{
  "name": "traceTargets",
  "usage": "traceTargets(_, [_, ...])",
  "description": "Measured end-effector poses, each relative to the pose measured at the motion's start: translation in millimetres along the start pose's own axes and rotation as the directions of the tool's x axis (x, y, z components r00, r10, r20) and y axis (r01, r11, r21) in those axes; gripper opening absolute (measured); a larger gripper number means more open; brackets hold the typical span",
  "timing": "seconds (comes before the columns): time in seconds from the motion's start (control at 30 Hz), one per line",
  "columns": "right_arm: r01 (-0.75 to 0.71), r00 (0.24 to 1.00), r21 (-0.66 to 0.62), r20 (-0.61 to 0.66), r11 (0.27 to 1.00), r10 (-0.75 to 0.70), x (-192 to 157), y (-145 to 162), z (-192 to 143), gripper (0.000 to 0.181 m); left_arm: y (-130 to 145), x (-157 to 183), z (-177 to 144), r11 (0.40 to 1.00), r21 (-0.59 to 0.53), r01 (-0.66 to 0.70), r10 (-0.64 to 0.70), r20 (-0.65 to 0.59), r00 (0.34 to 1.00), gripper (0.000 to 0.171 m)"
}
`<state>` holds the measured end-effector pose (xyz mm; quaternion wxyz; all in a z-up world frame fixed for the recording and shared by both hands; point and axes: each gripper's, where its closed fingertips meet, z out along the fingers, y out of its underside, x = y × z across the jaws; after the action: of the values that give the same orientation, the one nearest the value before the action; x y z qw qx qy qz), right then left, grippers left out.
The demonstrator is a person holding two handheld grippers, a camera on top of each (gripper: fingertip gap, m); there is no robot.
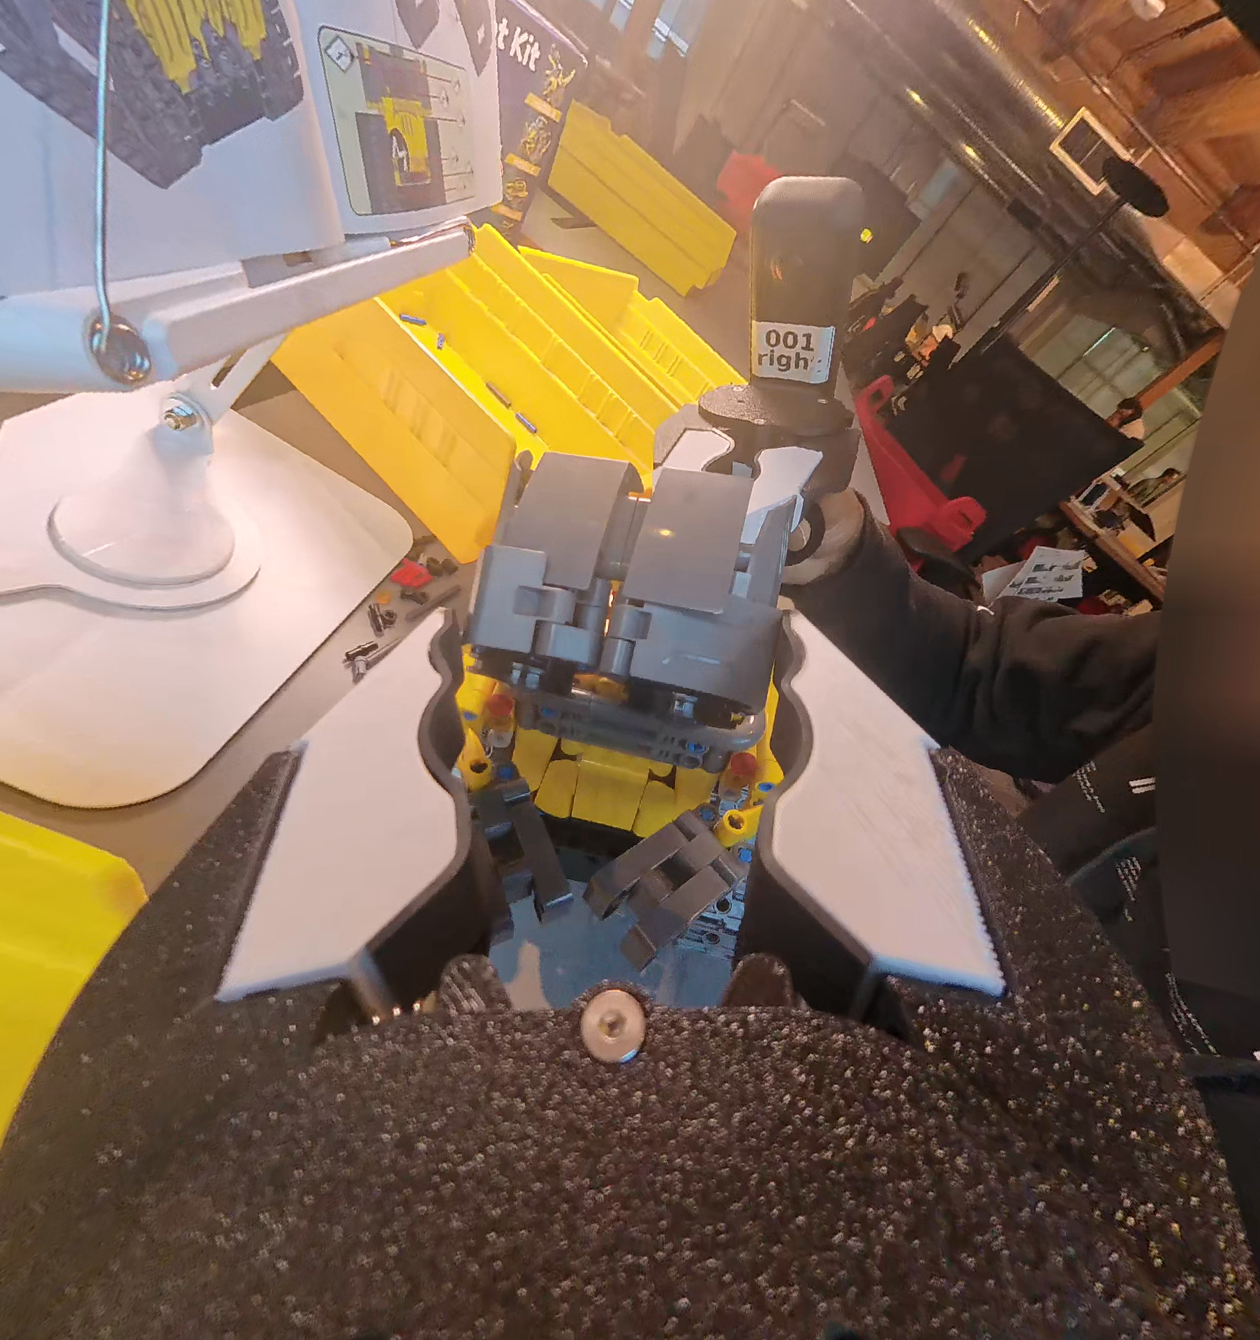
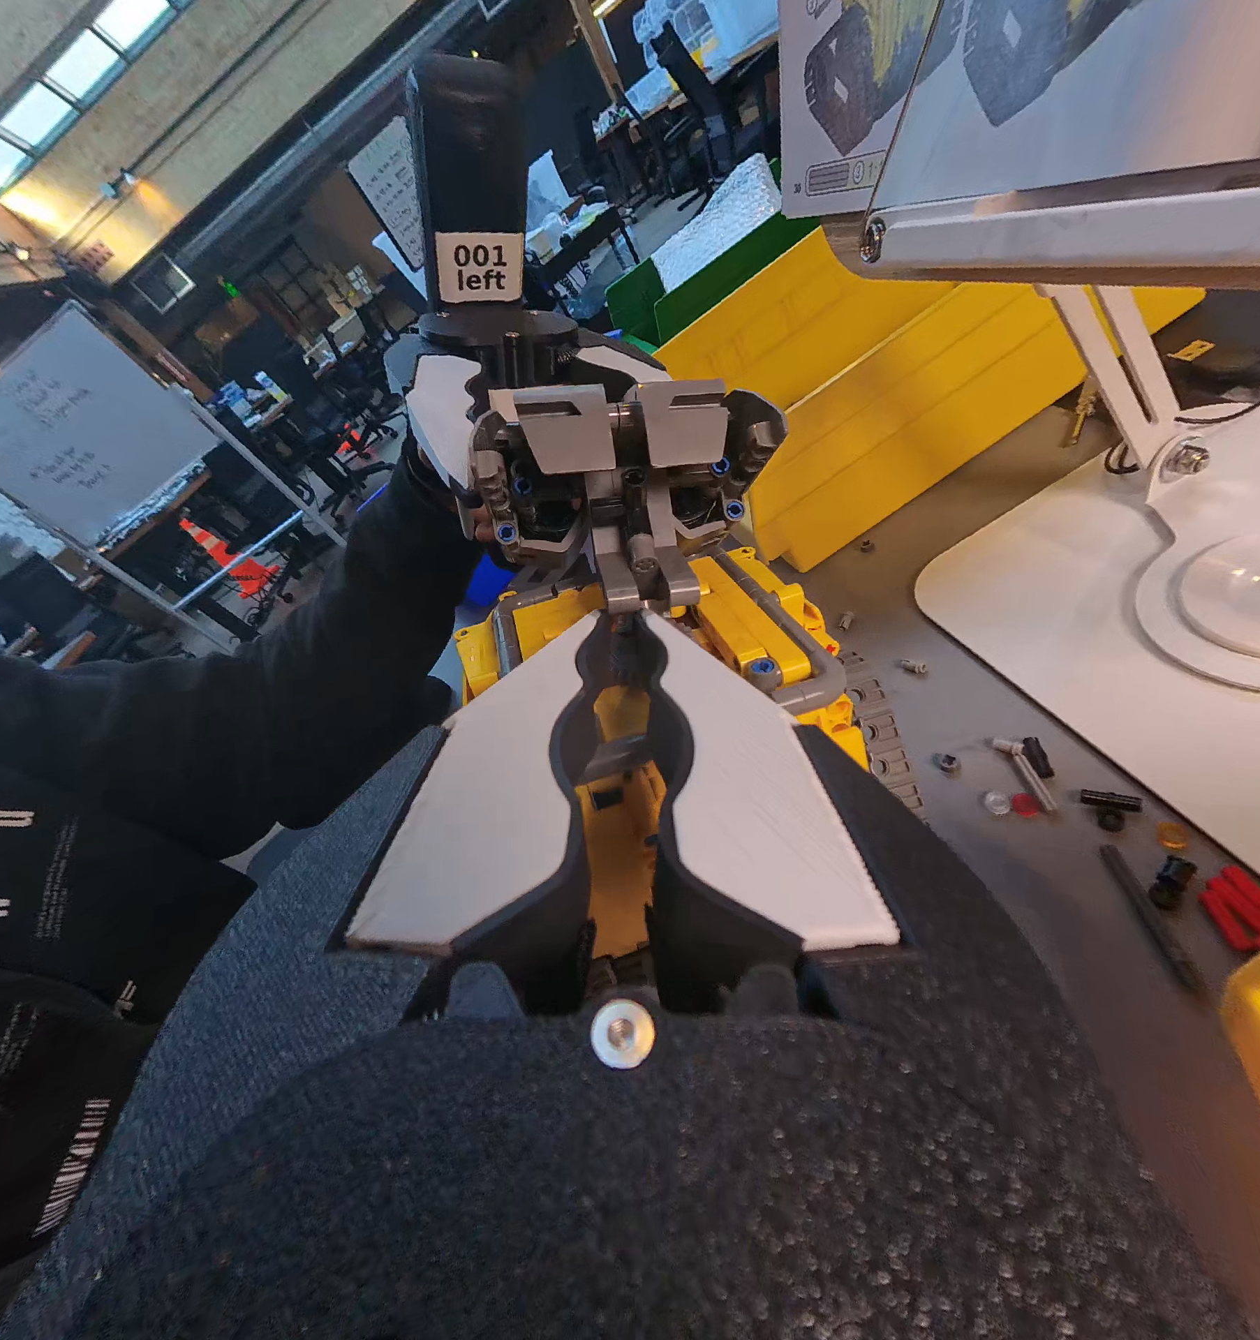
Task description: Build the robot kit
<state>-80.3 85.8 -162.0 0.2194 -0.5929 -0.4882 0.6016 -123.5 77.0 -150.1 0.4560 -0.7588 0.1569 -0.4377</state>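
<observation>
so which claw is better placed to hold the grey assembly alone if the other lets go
Left, probably. The left claw spans the grey assembly across its wide body, while the right claw only pinches a narrow link at its edge.

Two tools (image 1: 616, 638) (image 2: 621, 631), one brick model (image 2: 612, 464), one white stand (image 1: 141, 507).

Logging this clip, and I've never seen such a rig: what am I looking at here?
A person holds two hand-gripped pincers, each carrying a camera that looks along its fingers. Each picture is one tool's view, with the other tool opposite. The left tool clamps the grey assembly atop a yellow brick model. The right tool pinches a dark piece under that assembly. On the table are loose small parts, yellow bins and a booklet stand.
</observation>
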Motion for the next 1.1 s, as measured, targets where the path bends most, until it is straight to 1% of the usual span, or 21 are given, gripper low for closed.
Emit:
traceTargets(0.03, [-0.003,1.000,0.009,0.020,1.000,0.003,-3,-1,0,0.000,-1,-2,-1,1.000,0.005,0.006,-0.006,0.001,1.000,0.085])
traceTargets(0.2, [-0.023,1.000,0.038,0.022,0.999,0.022,1,-5,-2,0.000,-1,-4,0,1.000,0.012,0.018,-0.018,0.002,1.000,0.085])
traceTargets(0.37, [0.024,0.999,0.027,0.030,0.999,-0.025,-3,-6,-4,0.000,-2,-6,-1,1.000,0.016,0.027,-0.027,0.009,1.000,0.085])
traceTargets(0.5, [0.150,0.988,0.038,0.022,0.988,-0.151,-14,-14,-8,0.000,-1,-6,-1,1.000,0.015,0.022,-0.022,0.000,1.000,0.085])
traceTargets(0.57, [0.234,0.972,0.040,-0.012,0.971,-0.233,-19,-19,-6,0.002,-1,-6,-1,1.000,0.017,0.022,-0.022,-0.006,1.000,0.085])
traceTargets(0.67, [0.336,0.940,0.004,-0.063,0.942,-0.335,-21,-27,3,0.002,-2,-9,-1,0.999,0.027,0.032,-0.032,-0.015,0.999,0.085])
traceTargets(0.77, [0.387,0.915,-0.037,-0.105,0.921,-0.389,-16,-34,13,0.000,-4,-11,-2,0.998,0.036,0.046,-0.045,-0.019,0.999,0.085])
traceTargets(0.97, [0.391,0.912,-0.118,-0.087,0.913,-0.402,-11,-36,24,0.000,-5,-13,-1,0.997,0.044,0.056,-0.055,-0.023,0.998,0.085])
traceTargets(1.1, [0.417,0.893,-0.153,-0.116,0.896,-0.435,-8,-37,27,0.000,-6,-14,-1,0.997,0.052,0.065,-0.064,-0.026,0.998,0.085])
